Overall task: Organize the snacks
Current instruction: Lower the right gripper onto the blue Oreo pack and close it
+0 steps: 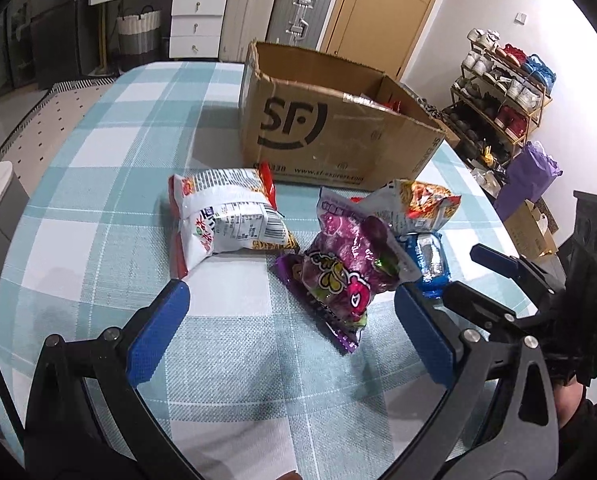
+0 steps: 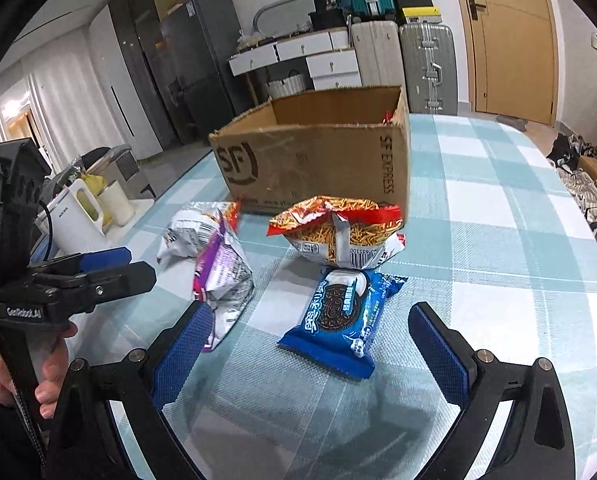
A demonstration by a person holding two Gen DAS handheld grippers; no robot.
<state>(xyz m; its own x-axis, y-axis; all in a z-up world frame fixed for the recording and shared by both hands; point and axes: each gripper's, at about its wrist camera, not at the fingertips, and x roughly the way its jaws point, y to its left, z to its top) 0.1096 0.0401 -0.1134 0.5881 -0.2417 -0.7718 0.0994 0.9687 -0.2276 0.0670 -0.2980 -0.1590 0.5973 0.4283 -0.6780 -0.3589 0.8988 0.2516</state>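
- Left claw point(image 1: 290, 320) hangs low over the desk with its blue pads spread wide and nothing between them, pointing at the snack pile.
- Right claw point(image 2: 308, 344) sits just as low, jaws wide apart and empty, aimed straight at the blue cream-cookie packet point(image 2: 338, 320) lying flat on the cloth.
- From the right wrist view, a hand point(image 2: 26, 364) grips the left tool's black handle at the frame's left edge; fingers curl round the trigger.
- The purple glossy candy bag point(image 1: 346, 272) lies just ahead of the left claw, one corner reaching in between the pads, touching neither.
- The white crinkled noodle-snack bag point(image 1: 226, 216) rests to the left of the purple one, a strip of bare cloth between them.
- The red-and-orange crispy-stick bag point(image 2: 338, 232) stands puffed up behind the cookie packet, touching its far end, right at the carton's corner.
- The open brown cardboard shipping carton point(image 1: 338, 128) stands behind all four snacks, top flaps up, something red just visible inside.
- The desk, under a teal-and-white checked cloth point(image 2: 498, 240), is bare and broad to the right of the pile, and bare again left of the white bag.
- The desk's curved left edge drops to the floor; a white kettle point(image 2: 78, 216) stands beyond it.
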